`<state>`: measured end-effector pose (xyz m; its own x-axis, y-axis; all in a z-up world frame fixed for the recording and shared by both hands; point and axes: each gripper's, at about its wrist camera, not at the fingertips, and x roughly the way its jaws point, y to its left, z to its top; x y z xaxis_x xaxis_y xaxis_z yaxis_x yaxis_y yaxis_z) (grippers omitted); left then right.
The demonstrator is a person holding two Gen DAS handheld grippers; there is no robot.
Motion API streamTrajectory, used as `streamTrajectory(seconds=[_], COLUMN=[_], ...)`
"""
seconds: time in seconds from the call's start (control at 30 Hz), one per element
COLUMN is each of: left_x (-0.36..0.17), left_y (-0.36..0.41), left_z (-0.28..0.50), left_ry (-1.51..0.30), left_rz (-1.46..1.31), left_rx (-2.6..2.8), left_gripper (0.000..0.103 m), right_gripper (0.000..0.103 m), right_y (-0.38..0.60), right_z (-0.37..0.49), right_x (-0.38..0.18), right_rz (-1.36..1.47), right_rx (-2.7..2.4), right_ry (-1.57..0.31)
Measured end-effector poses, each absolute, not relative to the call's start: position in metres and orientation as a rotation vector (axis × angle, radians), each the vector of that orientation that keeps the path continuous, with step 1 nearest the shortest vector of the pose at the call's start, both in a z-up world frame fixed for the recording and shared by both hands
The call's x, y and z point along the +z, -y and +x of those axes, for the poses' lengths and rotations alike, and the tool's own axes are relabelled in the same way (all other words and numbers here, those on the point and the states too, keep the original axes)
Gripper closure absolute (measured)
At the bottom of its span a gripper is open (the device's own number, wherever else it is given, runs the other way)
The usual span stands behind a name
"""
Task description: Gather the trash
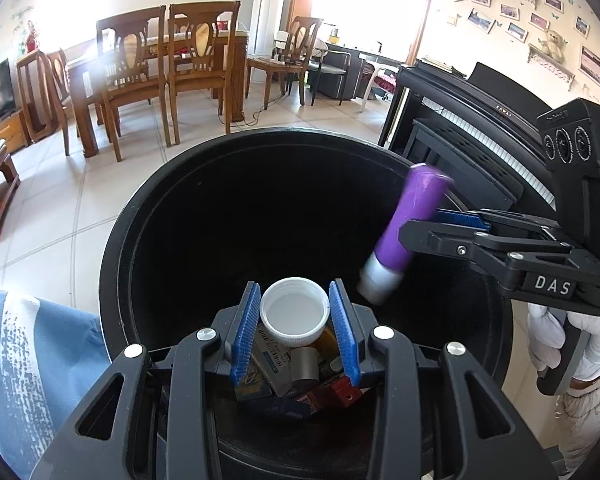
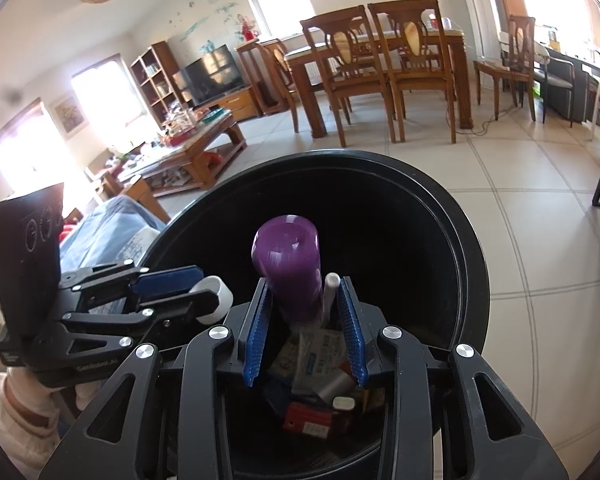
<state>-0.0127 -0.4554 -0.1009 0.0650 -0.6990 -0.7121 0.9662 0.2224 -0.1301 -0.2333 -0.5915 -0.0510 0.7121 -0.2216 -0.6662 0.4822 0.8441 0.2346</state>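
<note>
A black round bin (image 1: 148,216) (image 2: 472,280) stands on the tiled floor, with several pieces of trash (image 1: 292,376) (image 2: 320,380) at its bottom. My left gripper (image 1: 295,312) (image 2: 204,292) is over the bin, shut on a white bottle cap (image 1: 295,312) (image 2: 216,296). My right gripper (image 2: 304,308) (image 1: 424,224) is over the bin too, its jaws apart. A purple tube with a silver cap (image 1: 404,232) (image 2: 292,264) is between its blue pads, blurred and tilted. I cannot tell whether the pads still touch it.
A dining table with wooden chairs (image 1: 160,64) (image 2: 380,64) stands behind the bin. A black piano (image 1: 480,128) is at the right. A coffee table (image 2: 188,148) and TV (image 2: 212,72) are at the left. A blue cloth (image 1: 32,360) lies beside the bin.
</note>
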Motion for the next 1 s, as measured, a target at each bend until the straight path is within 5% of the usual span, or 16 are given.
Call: streamTrajectory(seconds=[0.1, 0.23, 0.6, 0.77, 0.83, 1.0], left_x=[-0.1, -0.098, -0.089, -0.08, -0.075, -0.063], left_y=[0.454, 0.453, 0.441, 0.428, 0.42, 0.397], left_z=[-0.014, -0.014, -0.018, -0.018, -0.017, -0.012], left_ry=[-0.757, -0.75, -0.695, -0.656, -0.639, -0.6], left_rz=[0.433, 0.434, 0.428, 0.419, 0.406, 0.369], left_rx=[-1.316, -1.306, -1.305, -1.293, -1.277, -1.241], left_gripper=[0.066, 0.061, 0.036, 0.035, 0.023, 0.021], right_gripper=[0.068, 0.048, 0.042, 0.042, 0.041, 0.026], right_y=[0.592, 0.591, 0.584, 0.574, 0.569, 0.549], right_z=[-0.233, -0.231, -0.228, -0.23, -0.227, -0.219], right_x=[-0.051, -0.048, -0.04, -0.03, -0.027, -0.016], right_rz=[0.419, 0.425, 0.435, 0.427, 0.424, 0.416], right_rx=[-0.4, -0.405, -0.406, -0.406, -0.405, -0.39], right_ry=[-0.67, -0.659, -0.639, -0.591, -0.579, -0.548])
